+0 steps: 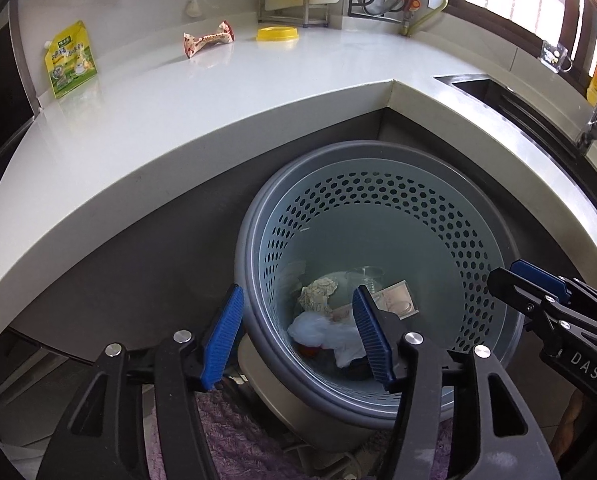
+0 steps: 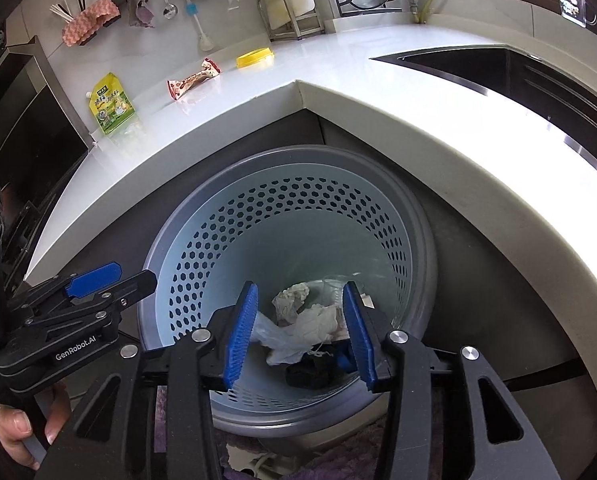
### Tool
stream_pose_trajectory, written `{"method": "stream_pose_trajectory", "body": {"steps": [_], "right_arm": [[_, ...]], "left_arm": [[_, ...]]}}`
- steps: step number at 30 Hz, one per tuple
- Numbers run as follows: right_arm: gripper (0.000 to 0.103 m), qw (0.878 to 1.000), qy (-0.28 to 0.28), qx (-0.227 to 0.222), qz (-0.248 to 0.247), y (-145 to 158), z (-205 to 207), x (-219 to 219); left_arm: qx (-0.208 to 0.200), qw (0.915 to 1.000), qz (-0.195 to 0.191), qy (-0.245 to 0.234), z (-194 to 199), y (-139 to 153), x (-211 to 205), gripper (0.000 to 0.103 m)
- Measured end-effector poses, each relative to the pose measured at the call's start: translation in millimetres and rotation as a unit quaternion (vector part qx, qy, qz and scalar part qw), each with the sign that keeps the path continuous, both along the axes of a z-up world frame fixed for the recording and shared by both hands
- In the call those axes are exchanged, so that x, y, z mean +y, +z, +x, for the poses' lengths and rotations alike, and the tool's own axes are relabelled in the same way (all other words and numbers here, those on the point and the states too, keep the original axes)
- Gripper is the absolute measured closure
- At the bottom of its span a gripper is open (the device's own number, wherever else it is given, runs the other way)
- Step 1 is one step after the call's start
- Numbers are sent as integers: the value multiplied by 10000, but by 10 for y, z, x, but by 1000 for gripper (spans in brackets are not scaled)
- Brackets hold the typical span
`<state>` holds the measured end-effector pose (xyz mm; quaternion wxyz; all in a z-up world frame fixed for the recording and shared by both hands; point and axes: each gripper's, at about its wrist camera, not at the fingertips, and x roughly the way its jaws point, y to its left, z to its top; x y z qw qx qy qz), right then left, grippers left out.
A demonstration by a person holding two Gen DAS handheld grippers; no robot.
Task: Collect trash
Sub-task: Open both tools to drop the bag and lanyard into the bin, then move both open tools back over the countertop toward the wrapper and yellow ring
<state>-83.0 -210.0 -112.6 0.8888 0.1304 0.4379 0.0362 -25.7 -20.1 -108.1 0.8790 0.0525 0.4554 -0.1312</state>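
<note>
**A:** Where are your claws standing right now?

**B:** I am holding both over the grey perforated bin (image 1: 378, 240), which is sitting on the floor in the inner corner of the counter (image 1: 218, 112). My left claw (image 1: 298, 336) is standing about half open with nothing between its blue pads, straddling the bin's near rim. My right claw (image 2: 300, 332) is also standing partly open and empty, looking straight down the bin. Crumpled paper (image 2: 294, 300) and a white tissue (image 2: 298, 332) are lying at the bottom.

**A:** So what is left to collect?

**B:** I am seeing 3 pieces still lying on the counter: a green-yellow spout pouch (image 1: 71, 60), a twisted red-and-white wrapper (image 1: 208, 39) and a yellow ring lid (image 1: 277, 33). All 3 are lying up and away from the claws, beyond the counter's front edge, toward the back wall and to the left of the corner.

**A:** Which claw is nearer?

**B:** I am judging the left one nearer, since the pouch and wrapper are lying toward its side and the right claw is hanging on the far side of the bin from them.

**A:** And how is the wrapper lying?

**B:** Its long axis is running roughly along the back wall, tilting slightly, with its twisted ends pointing left-down and right-up in the left view. I am judging that pads closing across its narrow middle would suit it best. The pouch is lying flat, spout toward the upper left, long axis running away from me.
</note>
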Motion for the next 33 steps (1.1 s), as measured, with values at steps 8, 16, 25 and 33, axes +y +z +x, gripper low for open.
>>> {"method": "stream_pose_trajectory", "body": {"steps": [8, 16, 25, 33], "right_arm": [[55, 10000, -7, -18, 11, -1, -16, 9], [50, 9999, -46, -82, 50, 29, -29, -17], [33, 9992, 40, -391, 117, 123, -45, -6], [26, 9963, 108, -834, 186, 315, -4, -16]], "left_arm": [[-18, 10000, -4, 33, -7, 4, 10, 43], [-61, 9999, -52, 71, -4, 29, 54, 34], [-262, 9994, -183, 132, 25, 138, 138, 12], [-584, 9975, -300, 271, 146, 367, 279, 8]]}}
